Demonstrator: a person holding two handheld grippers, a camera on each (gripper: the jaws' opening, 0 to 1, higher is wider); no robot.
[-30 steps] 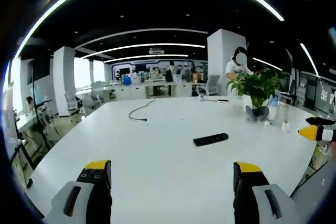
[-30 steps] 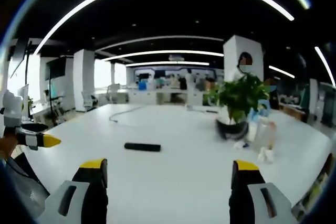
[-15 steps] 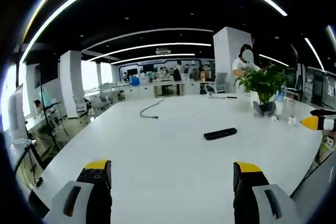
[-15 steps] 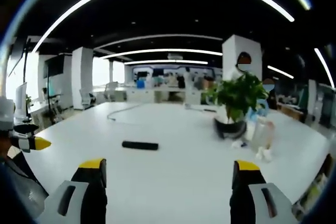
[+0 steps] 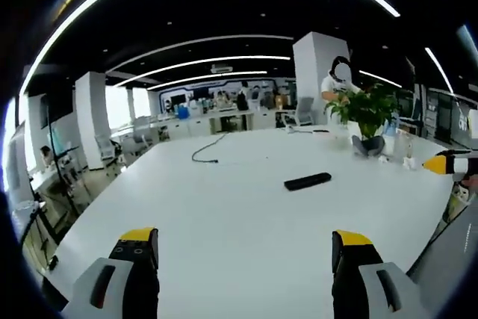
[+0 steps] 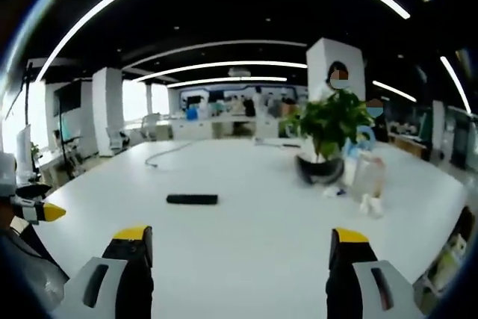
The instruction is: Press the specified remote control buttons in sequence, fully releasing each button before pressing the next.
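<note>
Mid-frame on the table (image 5: 224,222), the remote (image 5: 307,181) lies untouched; both views have shifted, both grippers (image 5: 243,248) (image 6: 237,248) stay spread, empty, 0 presses.

Remote control (image 5: 307,181) on the table (image 5: 224,214), plant (image 6: 328,128) behind.

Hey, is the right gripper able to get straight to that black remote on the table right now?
Probably yes. The right gripper is open, and the remote lies alone on bare white table ahead, slightly left. The potted plant stands off to the right, out of the way.
</note>
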